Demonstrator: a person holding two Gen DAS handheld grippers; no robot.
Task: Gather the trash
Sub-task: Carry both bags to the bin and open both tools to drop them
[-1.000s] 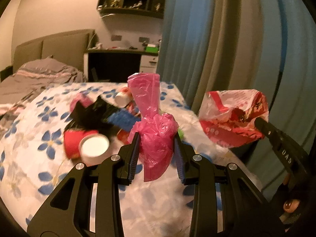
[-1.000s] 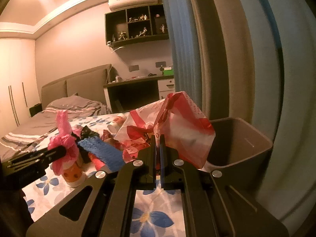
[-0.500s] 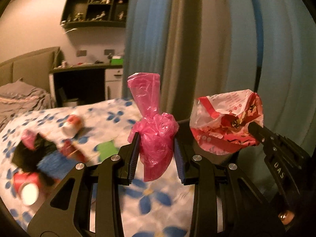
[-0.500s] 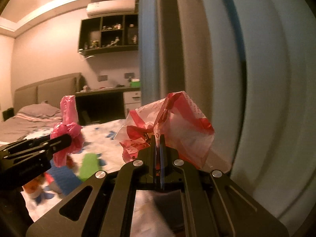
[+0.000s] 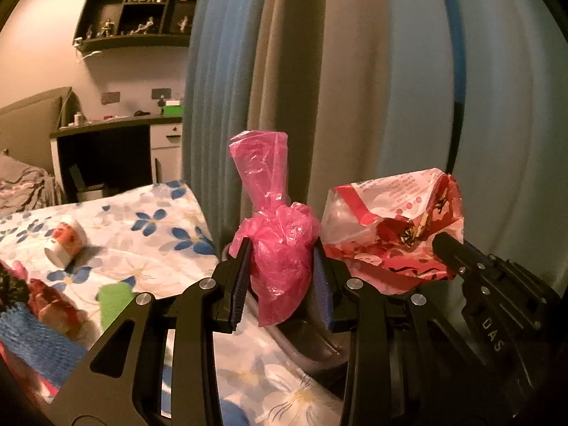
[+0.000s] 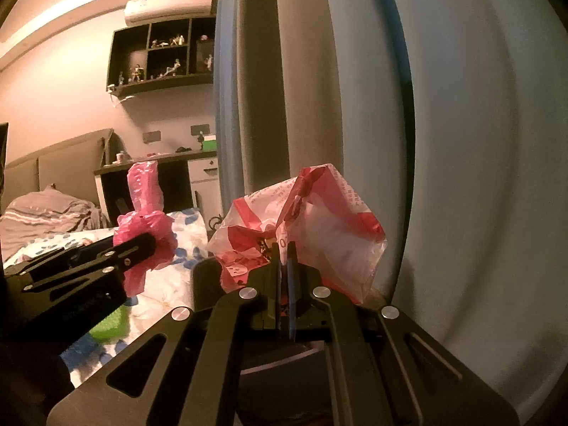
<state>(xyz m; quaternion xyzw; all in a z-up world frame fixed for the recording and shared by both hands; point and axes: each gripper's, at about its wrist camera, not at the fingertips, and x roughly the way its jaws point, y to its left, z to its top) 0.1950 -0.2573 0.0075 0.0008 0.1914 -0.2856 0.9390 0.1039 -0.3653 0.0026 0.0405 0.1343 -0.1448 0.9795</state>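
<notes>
The left tool (image 5: pixel 282 275) clamps a knotted pink plastic bag (image 5: pixel 280 248) between its blue pads, the bag's twisted neck standing up at 12 o'clock. At its 3 o'clock, just beside, the right tool (image 6: pixel 284 248) is pinched tight on a crumpled red-and-white plastic bag (image 6: pixel 319 234). Below both lies a dark bin (image 5: pixel 312 348). At 9 o'clock, a flowered bed (image 5: pixel 149 234) carries a paper cup (image 5: pixel 65 241) on its side.

a knotted pink bag (image 5: pixel 280 248) stands upright, just beside a crumpled red-and-white wrapper (image 5: pixel 390 227), both above the bin (image 6: pixel 284 358).
</notes>
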